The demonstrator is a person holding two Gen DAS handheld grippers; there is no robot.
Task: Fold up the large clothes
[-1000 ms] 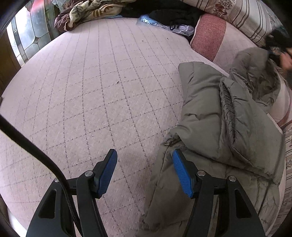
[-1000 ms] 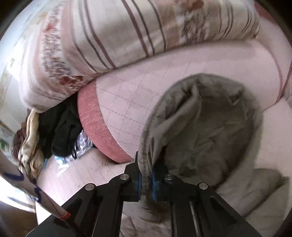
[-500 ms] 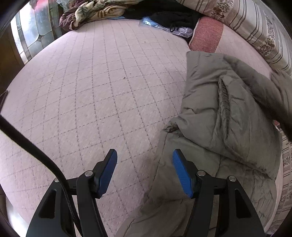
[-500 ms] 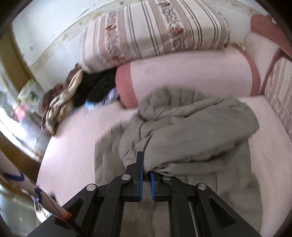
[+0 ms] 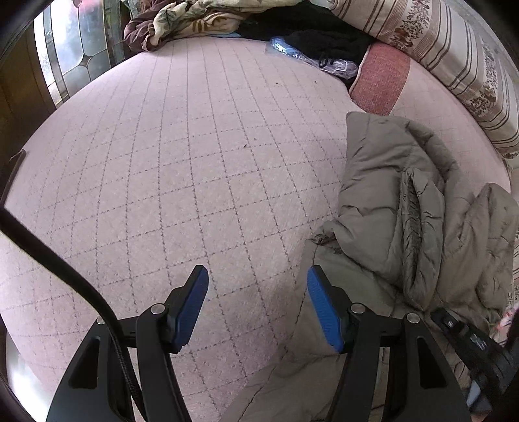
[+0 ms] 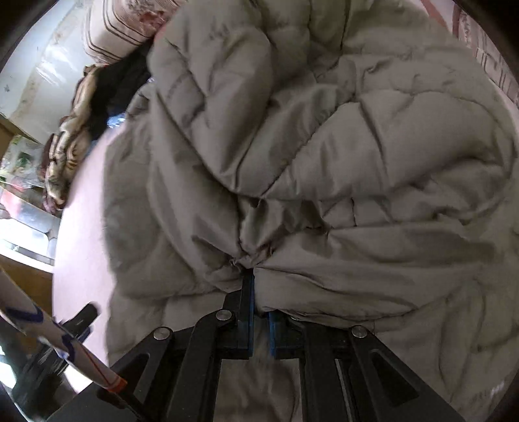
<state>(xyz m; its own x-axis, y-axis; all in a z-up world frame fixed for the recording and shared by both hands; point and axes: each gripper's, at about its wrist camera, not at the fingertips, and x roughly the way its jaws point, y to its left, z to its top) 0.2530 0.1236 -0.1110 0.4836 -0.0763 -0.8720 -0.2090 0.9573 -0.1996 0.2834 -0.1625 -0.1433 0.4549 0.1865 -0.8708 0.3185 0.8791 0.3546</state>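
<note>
A grey-green padded jacket [image 5: 405, 211] lies bunched on the right side of the pink quilted bed [image 5: 194, 162]. My left gripper [image 5: 258, 282] hangs open just above the bed at the jacket's near left edge, its right pad [image 5: 321, 308] over the fabric, nothing pinched. In the right wrist view the jacket [image 6: 356, 162] fills the frame. My right gripper [image 6: 256, 276] pinches a fold of it at the fingertips and its jaws are starting to open, with fabric still between the pads. Cloth hides its right fingertip.
A striped bolster [image 5: 454, 48] and a pink cushion with a red end [image 5: 382, 78] line the far right. Dark clothes [image 5: 324, 39], a plastic bag [image 5: 292, 48] and a patterned blanket [image 5: 194, 13] sit at the bed's far edge. A leaded window [image 5: 65, 48] stands left.
My right gripper has swung down and toward the near side with the jacket's fold, laying it over the rest of the jacket. The left gripper has drifted only slightly and stays open.
</note>
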